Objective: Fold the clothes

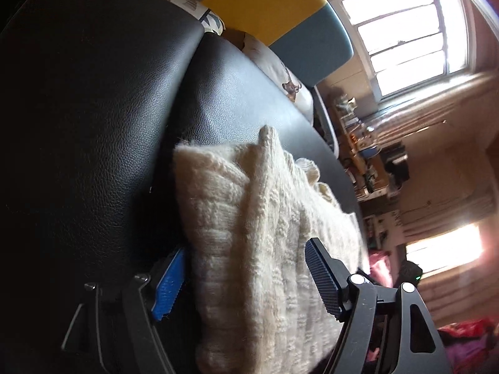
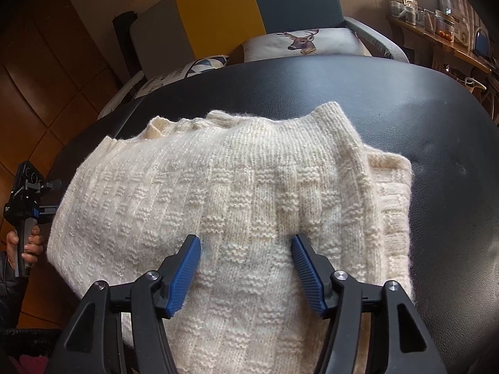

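Note:
A cream knitted sweater (image 2: pixel 237 171) lies folded in a thick stack on a black leather surface (image 2: pixel 421 118). My right gripper (image 2: pixel 245 238) hovers open just above its near middle, blue fingers (image 2: pixel 187 268) spread with knit showing between them. In the left wrist view the sweater (image 1: pixel 249 218) is seen from its side edge. My left gripper (image 1: pixel 246 246) is open, its fingers wide on either side of the stack's edge. From the right wrist view the left gripper (image 2: pixel 53 198) sits at the sweater's left edge, held by a hand (image 2: pixel 28 244).
Behind the leather surface are a deer-print cushion (image 2: pixel 299 42), a patterned cushion (image 2: pixel 193 67) and a yellow and grey-blue seat back (image 2: pixel 224 12). A cluttered wooden shelf (image 2: pixel 436 25) runs at the right. Wood panelling (image 2: pixel 40 78) is at the left. Bright windows (image 1: pixel 405 31) glare.

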The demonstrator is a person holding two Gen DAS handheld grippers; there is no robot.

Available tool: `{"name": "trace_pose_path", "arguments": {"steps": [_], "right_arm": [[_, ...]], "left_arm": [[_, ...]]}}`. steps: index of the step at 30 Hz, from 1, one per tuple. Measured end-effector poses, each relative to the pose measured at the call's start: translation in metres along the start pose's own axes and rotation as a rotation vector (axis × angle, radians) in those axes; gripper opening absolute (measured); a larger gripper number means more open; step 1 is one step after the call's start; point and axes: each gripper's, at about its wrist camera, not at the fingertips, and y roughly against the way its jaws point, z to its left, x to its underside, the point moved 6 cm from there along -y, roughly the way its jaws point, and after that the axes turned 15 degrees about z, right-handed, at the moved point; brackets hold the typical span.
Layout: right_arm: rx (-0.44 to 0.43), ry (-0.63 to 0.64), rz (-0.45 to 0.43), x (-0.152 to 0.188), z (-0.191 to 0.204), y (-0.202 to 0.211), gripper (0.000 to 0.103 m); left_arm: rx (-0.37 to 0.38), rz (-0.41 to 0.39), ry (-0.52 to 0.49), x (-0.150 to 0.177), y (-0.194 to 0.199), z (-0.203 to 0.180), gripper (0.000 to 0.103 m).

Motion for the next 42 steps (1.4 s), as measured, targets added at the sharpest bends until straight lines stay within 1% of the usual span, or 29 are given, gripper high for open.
{"name": "trace_pose_path", "arguments": {"steps": [2, 4, 6, 8, 12, 13, 16, 17, 18, 19, 20, 22, 23, 24, 25, 26, 27, 28, 29, 30, 32, 33, 35, 36, 38, 39, 41, 42], "right_arm": [[-0.001, 0.005, -0.003, 0.000, 0.000, 0.000, 0.063], [0.004, 0.013, -0.001, 0.000, 0.001, -0.001, 0.064], [0.009, 0.022, 0.001, 0.000, 0.001, -0.001, 0.065], [0.015, 0.030, 0.003, 0.000, 0.002, -0.002, 0.067], [0.025, 0.048, 0.007, 0.000, 0.004, -0.003, 0.068], [0.028, 0.052, 0.008, 0.000, 0.004, -0.003, 0.068], [0.028, 0.065, 0.010, 0.000, 0.004, -0.003, 0.068], [0.029, 0.069, 0.011, 0.000, 0.004, -0.004, 0.069], [0.031, 0.073, 0.013, -0.001, 0.005, -0.004, 0.069], [0.033, 0.077, 0.015, -0.001, 0.005, -0.004, 0.069], [0.036, 0.084, 0.021, -0.001, 0.005, -0.004, 0.069], [0.023, 0.093, 0.038, -0.002, 0.004, 0.002, 0.069], [0.004, 0.082, 0.020, -0.004, 0.001, 0.011, 0.069], [-0.008, 0.075, -0.009, -0.005, -0.003, 0.020, 0.069], [0.006, 0.077, -0.019, -0.006, -0.009, 0.028, 0.069], [0.021, 0.079, -0.027, -0.006, -0.015, 0.036, 0.069], [0.032, 0.090, -0.013, -0.005, -0.020, 0.039, 0.069], [0.043, 0.102, 0.002, -0.004, -0.025, 0.041, 0.069], [0.054, 0.112, 0.014, -0.003, -0.028, 0.042, 0.069], [0.064, 0.117, 0.028, -0.002, -0.032, 0.041, 0.069], [0.074, 0.111, 0.042, -0.001, -0.040, 0.040, 0.069], [0.054, 0.103, 0.045, -0.002, -0.043, 0.040, 0.069], [0.011, 0.115, 0.043, -0.003, -0.039, 0.043, 0.069], [-0.013, 0.140, 0.047, -0.004, -0.033, 0.043, 0.069], [-0.017, 0.183, 0.074, -0.007, -0.025, 0.038, 0.069], [-0.019, 0.204, 0.087, -0.008, -0.020, 0.036, 0.069], [0.004, 0.214, 0.133, -0.012, -0.023, 0.025, 0.069], [0.023, 0.209, 0.164, -0.013, -0.028, 0.018, 0.069]], "left_arm": [[0.072, 0.030, 0.018, 0.003, 0.004, 0.003, 0.074], [0.100, 0.056, 0.036, 0.002, 0.006, 0.008, 0.073], [0.106, 0.078, 0.042, 0.002, 0.005, 0.007, 0.075], [0.102, 0.103, 0.003, 0.001, -0.003, -0.003, 0.076], [0.148, 0.136, -0.048, 0.004, -0.022, -0.018, 0.076], [0.170, 0.132, -0.036, 0.003, -0.022, -0.015, 0.076], [0.288, 0.099, 0.056, 0.000, -0.012, 0.002, 0.075], [0.314, 0.089, 0.075, 0.003, -0.008, 0.008, 0.073], [0.315, 0.089, 0.076, 0.004, -0.006, 0.009, 0.072], [0.307, 0.091, 0.070, 0.004, -0.006, 0.009, 0.072], [0.257, 0.096, 0.035, 0.004, -0.010, 0.002, 0.074], [0.155, 0.103, -0.059, 0.004, -0.017, -0.016, 0.088], [0.110, 0.111, -0.096, 0.005, -0.021, -0.025, 0.097], [0.069, 0.117, -0.127, 0.006, -0.025, -0.033, 0.100], [0.040, 0.121, -0.135, 0.006, -0.027, -0.036, 0.100], [0.009, 0.122, -0.143, 0.006, -0.028, -0.038, 0.099], [-0.030, 0.116, -0.143, 0.006, -0.028, -0.037, 0.090], [-0.070, 0.110, -0.142, 0.005, -0.028, -0.036, 0.079], [-0.119, 0.104, -0.134, 0.005, -0.028, -0.031, 0.045], [-0.150, 0.099, -0.123, 0.005, -0.028, -0.026, 0.030], [-0.077, 0.093, -0.077, 0.008, -0.029, -0.014, 0.029], [-0.065, 0.090, -0.069, 0.009, -0.029, -0.012, 0.028], [-0.065, 0.085, -0.064, 0.010, -0.029, -0.014, 0.028], [-0.067, 0.088, -0.062, 0.011, -0.030, -0.014, 0.028], [-0.069, 0.097, -0.053, 0.010, -0.030, -0.013, 0.029], [-0.069, 0.102, -0.046, 0.009, -0.029, -0.013, 0.031], [-0.069, 0.111, -0.034, 0.006, -0.028, -0.012, 0.033], [-0.066, 0.115, -0.030, 0.005, -0.027, -0.013, 0.038]]}}
